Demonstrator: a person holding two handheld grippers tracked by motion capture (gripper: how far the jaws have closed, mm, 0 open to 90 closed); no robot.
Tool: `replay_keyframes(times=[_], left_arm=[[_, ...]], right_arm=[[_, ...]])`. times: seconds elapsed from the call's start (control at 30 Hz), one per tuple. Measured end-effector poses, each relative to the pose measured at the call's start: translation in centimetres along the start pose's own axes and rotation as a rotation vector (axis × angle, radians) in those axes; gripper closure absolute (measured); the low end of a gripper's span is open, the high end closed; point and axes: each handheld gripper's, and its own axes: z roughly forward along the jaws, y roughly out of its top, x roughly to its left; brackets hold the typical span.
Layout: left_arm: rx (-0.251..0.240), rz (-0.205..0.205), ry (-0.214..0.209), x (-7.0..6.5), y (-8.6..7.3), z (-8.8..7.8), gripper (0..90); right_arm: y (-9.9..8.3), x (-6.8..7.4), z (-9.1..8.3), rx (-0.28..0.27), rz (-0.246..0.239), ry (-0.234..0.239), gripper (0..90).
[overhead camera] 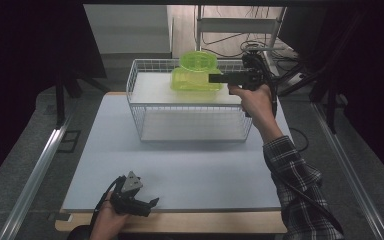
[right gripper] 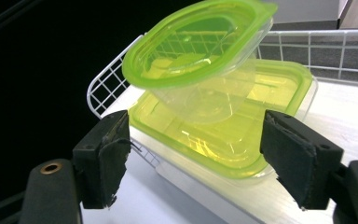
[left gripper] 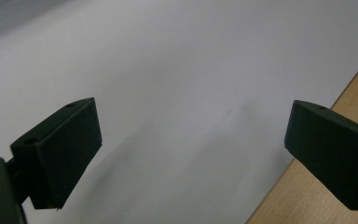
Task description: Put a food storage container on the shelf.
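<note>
High view: the right gripper (overhead camera: 215,78) hovers, jaws spread and gripping nothing, beside two lime-lidded clear tubs stacked on the wire basket's (overhead camera: 145,67) top shelf, the round tub (right gripper: 200,56) tilted atop the flat rectangular tub (right gripper: 242,126). Both look light, thin-walled and slick; the lid rims likely offer the surest hold. No labels or writing are readable. The left gripper (overhead camera: 147,205) rests open on the worktop (overhead camera: 190,170).

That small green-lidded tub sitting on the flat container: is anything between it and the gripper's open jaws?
Nothing visible. The right gripper has open jaws aimed at the small round tub, which rests tilted on the flat green-lidded container inside the wire basket.
</note>
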Motion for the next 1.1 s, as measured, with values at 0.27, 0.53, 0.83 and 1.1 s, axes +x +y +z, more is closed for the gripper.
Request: replay_keyframes(times=[0.27,0.53,0.83,1.1], left_arm=[[0.001,0.001,0.000,0.0,0.0,0.0,3.6],[0.004,0.005,0.001,0.0,0.0,0.1,3.6],[0.010,0.010,0.001,0.0,0.0,0.0,3.6],[0.012,0.015,0.003,0.0,0.0,0.1,3.6]], right_arm=[[-1.0,0.0,0.0,0.013,-0.025,0.011,21.3],[-2.2,0.1,-0.1,0.016,-0.032,0.026,18.1],[-3.6,0.4,-0.1,0.032,-0.056,0.024,14.8],[-4.9,0.2,0.1,0.054,-0.086,0.012,12.2]])
